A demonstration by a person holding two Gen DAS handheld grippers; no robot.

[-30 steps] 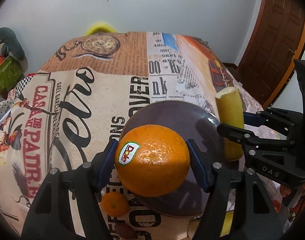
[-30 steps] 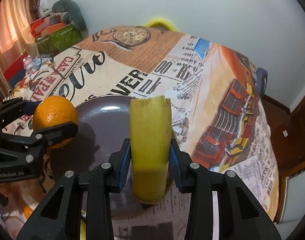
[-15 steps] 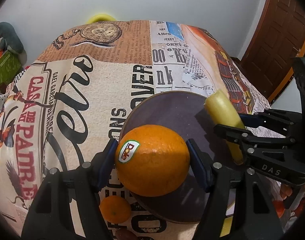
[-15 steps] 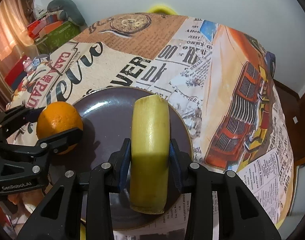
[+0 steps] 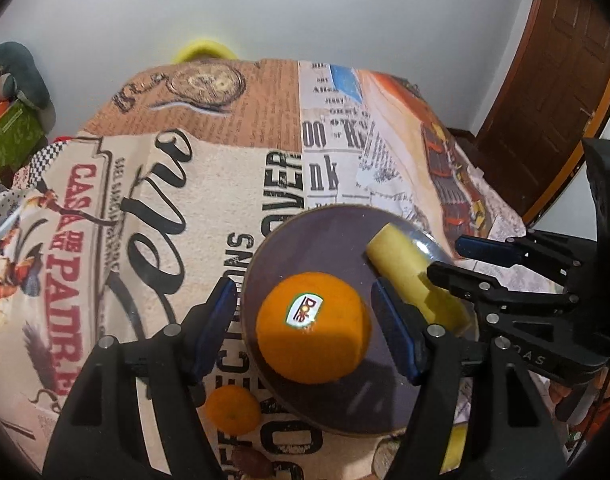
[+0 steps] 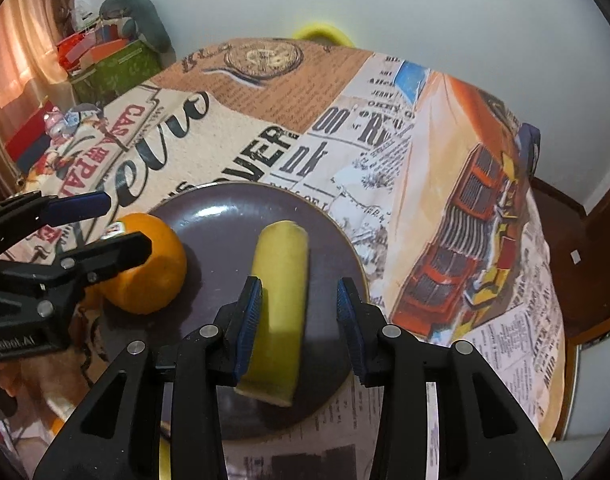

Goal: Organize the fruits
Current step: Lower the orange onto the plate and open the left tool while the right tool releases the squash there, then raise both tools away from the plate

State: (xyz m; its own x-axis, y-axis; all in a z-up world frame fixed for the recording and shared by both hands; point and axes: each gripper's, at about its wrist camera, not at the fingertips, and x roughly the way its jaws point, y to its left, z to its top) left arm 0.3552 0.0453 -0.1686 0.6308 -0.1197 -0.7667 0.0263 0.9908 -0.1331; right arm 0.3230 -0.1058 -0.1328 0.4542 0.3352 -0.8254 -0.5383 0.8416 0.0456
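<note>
A large orange (image 5: 313,328) with a Dole sticker lies on the dark purple plate (image 5: 325,236). My left gripper (image 5: 305,320) is open around it, its blue pads apart from the fruit. A yellow sugarcane-like piece (image 6: 279,300) lies on the same plate (image 6: 225,216). My right gripper (image 6: 299,320) is open around it; the left pad is close to it, the right pad clearly apart. The orange also shows in the right wrist view (image 6: 145,264), and the yellow piece in the left wrist view (image 5: 409,268).
A small orange (image 5: 233,408) and a brown date-like fruit (image 5: 251,460) lie on the printed tablecloth (image 5: 185,200) in front of the plate. Something yellow (image 5: 453,448) lies under the plate's near edge. Boxes (image 6: 113,60) stand at left, a door (image 5: 553,80) at right.
Both grippers have opened and released their fruit. The orange and the yellow piece now rest on the plate; the yellow piece has gone from upright to lying flat.
</note>
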